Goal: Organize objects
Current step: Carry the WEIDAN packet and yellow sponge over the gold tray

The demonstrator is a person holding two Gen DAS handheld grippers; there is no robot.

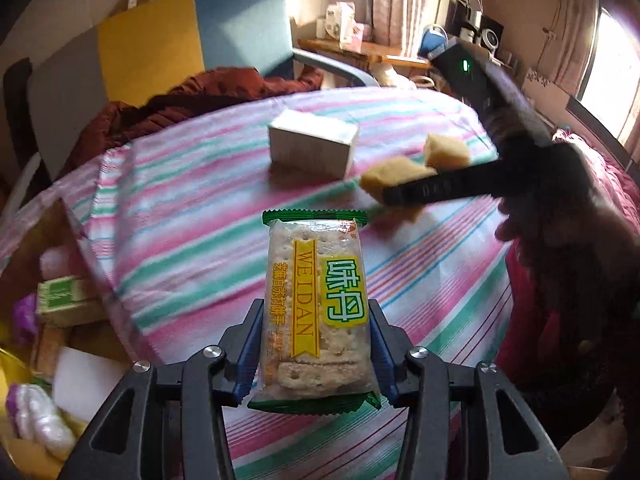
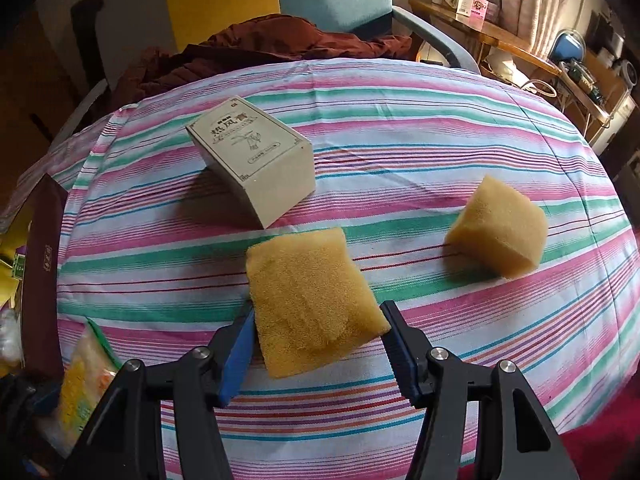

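A clear cracker packet (image 1: 314, 312) with green ends and a yellow label stands upright, raised above the striped cloth. One yellow sponge (image 2: 314, 300) hangs tilted above the cloth; another (image 2: 498, 228) lies to its right, and a pale printed box (image 2: 256, 162) rests behind.

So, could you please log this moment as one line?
left gripper: shut on cracker packet | right gripper: shut on sponge | on cloth: box, second sponge
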